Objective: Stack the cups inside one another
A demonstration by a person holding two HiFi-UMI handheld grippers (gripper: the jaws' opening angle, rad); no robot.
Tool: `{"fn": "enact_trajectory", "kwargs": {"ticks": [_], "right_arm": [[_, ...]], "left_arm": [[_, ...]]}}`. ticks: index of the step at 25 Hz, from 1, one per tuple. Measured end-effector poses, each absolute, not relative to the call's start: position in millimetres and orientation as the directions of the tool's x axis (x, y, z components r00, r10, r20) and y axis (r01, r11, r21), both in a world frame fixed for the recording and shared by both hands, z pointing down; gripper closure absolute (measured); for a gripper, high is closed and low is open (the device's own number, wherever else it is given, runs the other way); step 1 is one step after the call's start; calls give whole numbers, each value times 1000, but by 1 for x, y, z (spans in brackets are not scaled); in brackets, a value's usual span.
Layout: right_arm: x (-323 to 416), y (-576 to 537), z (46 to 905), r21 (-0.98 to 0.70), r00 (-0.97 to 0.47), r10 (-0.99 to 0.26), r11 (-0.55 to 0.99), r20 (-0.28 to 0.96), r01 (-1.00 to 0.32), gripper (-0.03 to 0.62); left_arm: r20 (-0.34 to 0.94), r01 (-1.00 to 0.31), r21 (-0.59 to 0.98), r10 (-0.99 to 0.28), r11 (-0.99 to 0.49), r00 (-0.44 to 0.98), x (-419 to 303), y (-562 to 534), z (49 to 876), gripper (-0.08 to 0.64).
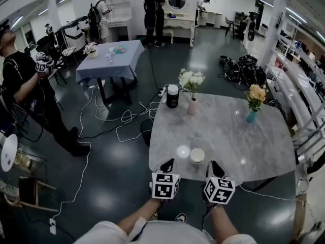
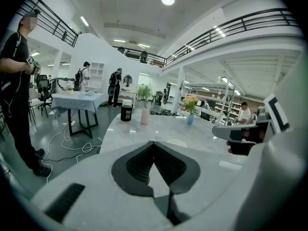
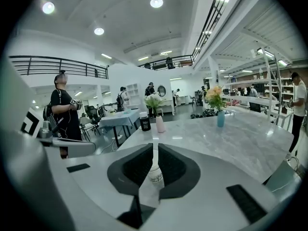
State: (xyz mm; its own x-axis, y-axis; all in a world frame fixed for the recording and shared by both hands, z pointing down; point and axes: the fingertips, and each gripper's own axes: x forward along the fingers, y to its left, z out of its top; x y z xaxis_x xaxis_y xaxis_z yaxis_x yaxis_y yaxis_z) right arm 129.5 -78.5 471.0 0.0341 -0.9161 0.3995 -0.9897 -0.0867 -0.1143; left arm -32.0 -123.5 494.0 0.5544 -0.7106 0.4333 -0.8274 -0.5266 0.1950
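A white paper cup (image 1: pixel 197 155) shows near the front edge of the marble table (image 1: pixel 238 136), between my two grippers. My right gripper (image 1: pixel 212 163) is just right of it. In the right gripper view a white cup (image 3: pixel 155 173) with print fills the narrow gap between the jaws, and the right gripper (image 3: pixel 155 150) is shut on it. My left gripper (image 1: pixel 167 163) sits left of the cup, its jaws meeting at the tips with nothing between them (image 2: pixel 153 144). A pale cup rim (image 2: pixel 177 142) shows just beyond them. A bright round patch (image 1: pixel 183 151) beside the cup may be a reflection.
A black jar (image 1: pixel 172 96), a pink vase of white flowers (image 1: pixel 192 105) and a blue vase with yellow flowers (image 1: pixel 252 115) stand at the table's far side. Cables (image 1: pixel 127 121) lie on the floor at the left, where a person (image 1: pixel 30 95) stands. Another table (image 1: pixel 109 60) is further back.
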Motion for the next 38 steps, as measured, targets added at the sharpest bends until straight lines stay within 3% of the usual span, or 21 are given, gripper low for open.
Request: {"fn": "enact_trajectory", "kwargs": {"ticks": [38], "right_arm": [[131,-38,475,-86,74,-915,-117,397,-989,584]], "left_arm": [[427,-799,176,-686,-576,589,-21,-106,498,565]]}}
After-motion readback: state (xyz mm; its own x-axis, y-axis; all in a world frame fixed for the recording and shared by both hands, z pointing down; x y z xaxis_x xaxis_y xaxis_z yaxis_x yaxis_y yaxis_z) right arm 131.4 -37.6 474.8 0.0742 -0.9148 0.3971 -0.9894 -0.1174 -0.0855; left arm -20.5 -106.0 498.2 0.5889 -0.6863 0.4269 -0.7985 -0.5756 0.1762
